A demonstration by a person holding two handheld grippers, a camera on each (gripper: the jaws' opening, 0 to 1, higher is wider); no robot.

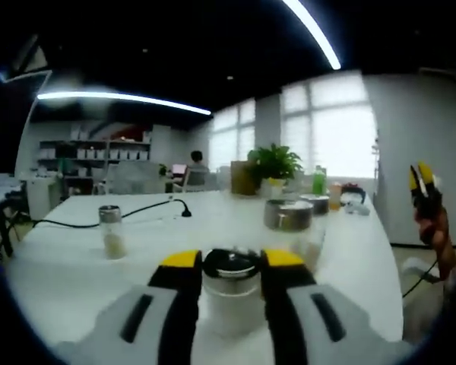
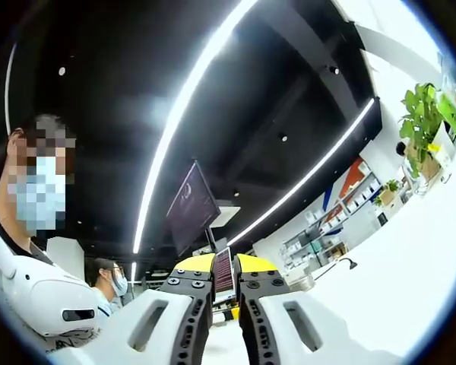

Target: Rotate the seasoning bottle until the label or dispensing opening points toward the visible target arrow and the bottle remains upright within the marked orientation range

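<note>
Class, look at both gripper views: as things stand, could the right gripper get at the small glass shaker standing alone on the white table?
Probably not without re-aiming. The right gripper is tilted up toward the ceiling, jaws nearly shut; in the left gripper view it is raised off the table's far side. The shaker stands across the white table, with the lidded jar between.

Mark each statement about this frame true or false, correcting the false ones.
1. The left tool is closed around a dark-lidded jar. True.
2. A second bottle lies on its side. False: it stands upright on the table.
3. The right tool points down at the table. False: it tilts up toward the ceiling.
4. A potted plant stands at the table's far end. True.
</note>
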